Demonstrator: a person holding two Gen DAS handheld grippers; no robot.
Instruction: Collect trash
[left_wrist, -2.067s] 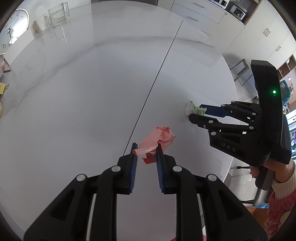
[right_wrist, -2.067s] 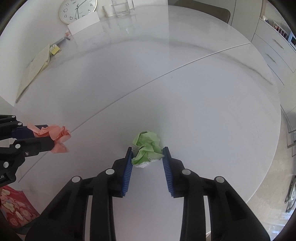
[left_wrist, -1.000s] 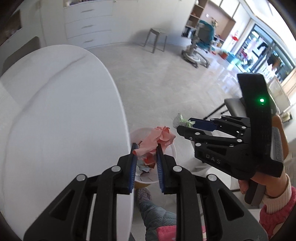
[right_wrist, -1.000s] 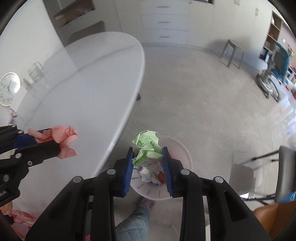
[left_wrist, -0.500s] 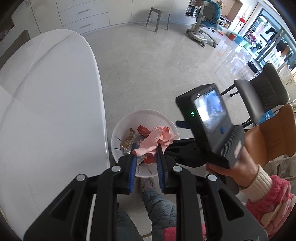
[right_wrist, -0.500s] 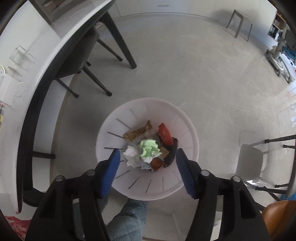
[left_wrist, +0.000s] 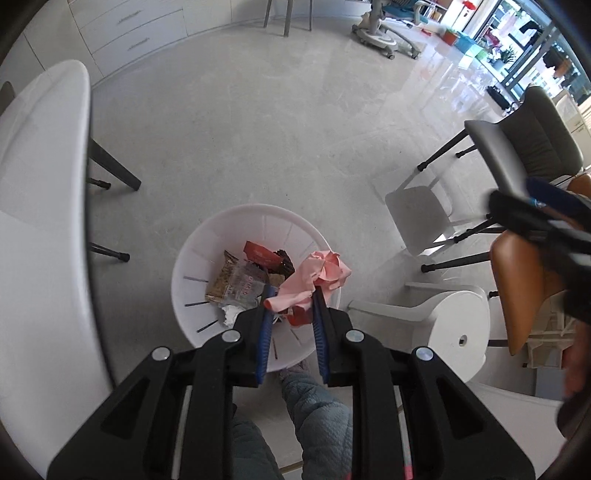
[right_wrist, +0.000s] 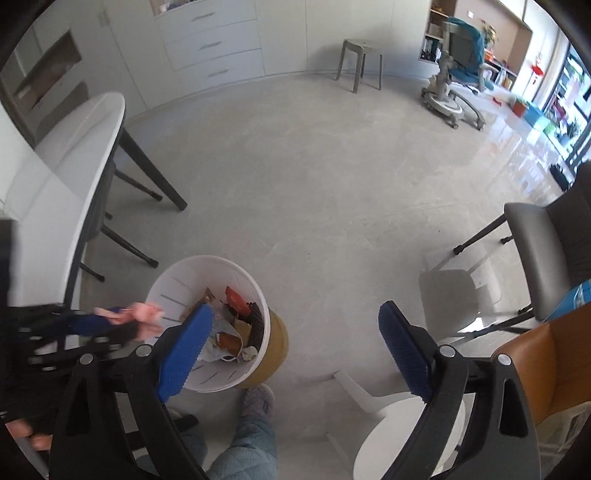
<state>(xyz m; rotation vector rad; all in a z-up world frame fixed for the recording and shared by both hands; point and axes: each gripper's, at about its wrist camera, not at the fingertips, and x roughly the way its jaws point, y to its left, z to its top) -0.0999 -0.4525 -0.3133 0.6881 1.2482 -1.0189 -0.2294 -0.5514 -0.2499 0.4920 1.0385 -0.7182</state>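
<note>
Left wrist view: the left gripper (left_wrist: 290, 295) pinches a crumpled pink paper wad (left_wrist: 314, 278) above the white bin (left_wrist: 192, 266) of wrappers.

Right wrist view: the right gripper (right_wrist: 295, 325) is spread wide, holding nothing, beside the bin (right_wrist: 162, 284).

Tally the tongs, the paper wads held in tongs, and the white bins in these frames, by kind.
Tongs: 2 (left tongs shut on the wad above the bin, right tongs open, holding nothing)
Held wads: 1 (pink paper wad)
Bins: 1 (white bin, with wrappers inside)
Total: 4
</note>
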